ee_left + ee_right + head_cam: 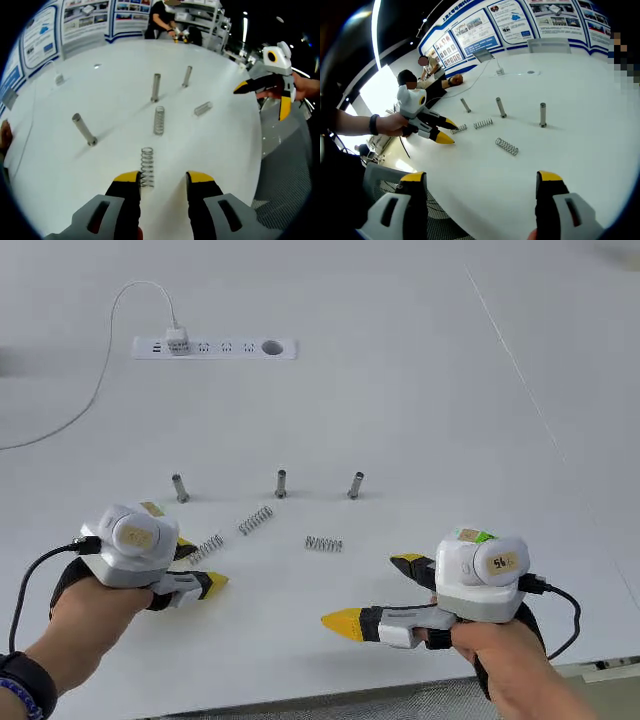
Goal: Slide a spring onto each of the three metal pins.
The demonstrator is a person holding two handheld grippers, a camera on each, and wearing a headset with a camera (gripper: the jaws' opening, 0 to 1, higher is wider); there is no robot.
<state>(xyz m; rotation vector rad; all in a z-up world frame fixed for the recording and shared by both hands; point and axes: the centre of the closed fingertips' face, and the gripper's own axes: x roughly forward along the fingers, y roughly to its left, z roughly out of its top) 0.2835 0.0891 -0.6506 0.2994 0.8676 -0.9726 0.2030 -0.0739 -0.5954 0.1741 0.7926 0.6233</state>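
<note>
All three pins (281, 483) are bare; three springs (256, 520) lie loose on the bench (420, 420) in front of them. Left gripper (162, 177) is open, with the nearest spring (146, 166) just between its jaws and ungripped. Right gripper (480, 176) is wide open and empty.

Silver-grey springs (323, 543) and pins (281, 483); white workbench (400, 410) and power strip (215, 347).

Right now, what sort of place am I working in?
Probably a lab or demo hall, not a home: a large white workbench, blue-and-white poster boards along the wall, and storage shelving with a person working beside it.
</note>
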